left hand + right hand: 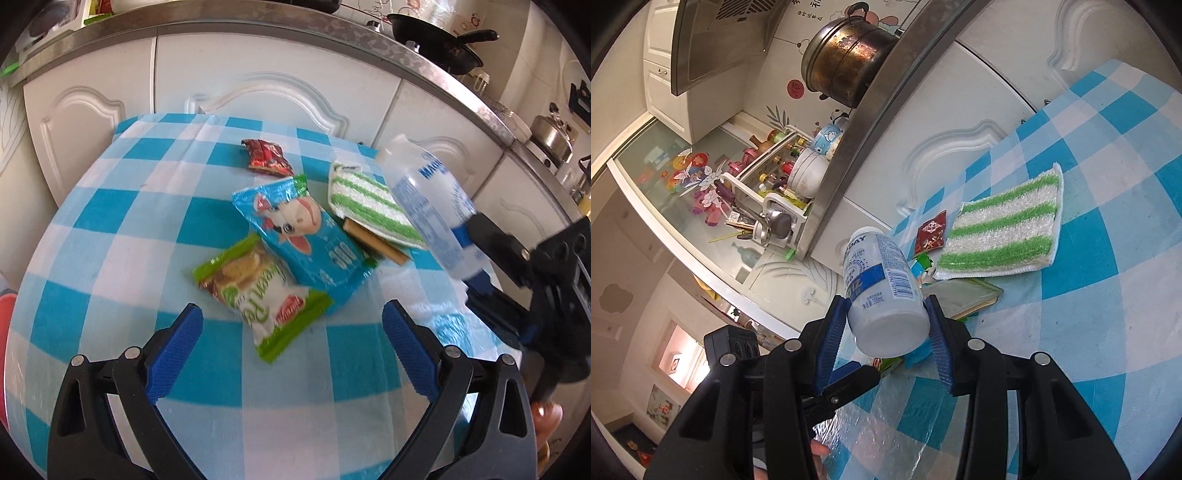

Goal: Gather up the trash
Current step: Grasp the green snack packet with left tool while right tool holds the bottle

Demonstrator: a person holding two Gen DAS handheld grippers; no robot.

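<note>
I have the small plastic bottle (882, 291) pinched near its base in the right gripper (890, 328), lifted clear of the checked counter (110, 229). My left gripper (291, 325) hangs spread over the green wrapper (258, 295). Next, I judge: carry the bottle to a bin I can't see.

The desk (110, 236) wears a checked cloth under a clear, glossy plastic sheet (871, 417) that catches the light. The three snack wrappers, green (258, 295), blue (303, 236) and red (266, 157), look like shiny crinkled foil, the striped rag (1004, 229) is fluffy, matt cloth, and the small bottle (882, 288) is smooth, cloudy plastic with a printed label. Each hand-held gripper, left (291, 347) and right (886, 350), has matt black plastic arms with ribbed blue pads (177, 350).
</note>
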